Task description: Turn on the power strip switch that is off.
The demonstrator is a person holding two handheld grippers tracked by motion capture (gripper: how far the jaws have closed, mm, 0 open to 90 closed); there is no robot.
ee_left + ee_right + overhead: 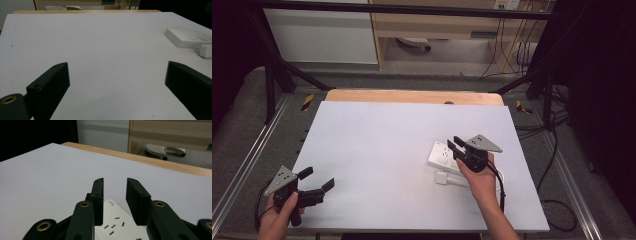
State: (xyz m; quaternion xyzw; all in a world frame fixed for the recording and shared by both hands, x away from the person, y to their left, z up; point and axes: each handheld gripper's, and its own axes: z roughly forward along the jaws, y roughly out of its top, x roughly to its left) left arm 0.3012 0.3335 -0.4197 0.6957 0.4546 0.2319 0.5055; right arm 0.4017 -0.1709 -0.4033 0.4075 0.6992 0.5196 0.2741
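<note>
— Where is the white power strip [446, 155]?

— On the right side of the white worktop [377, 150], with a little white plug [443, 178] just beside it.

— And the right gripper [454, 144]?

— Right over the strip — jaws a little apart, holding nothing.

— The left gripper [318, 179]?

— Near the worktop's front left corner, jaws wide apart, holding nothing.
</note>
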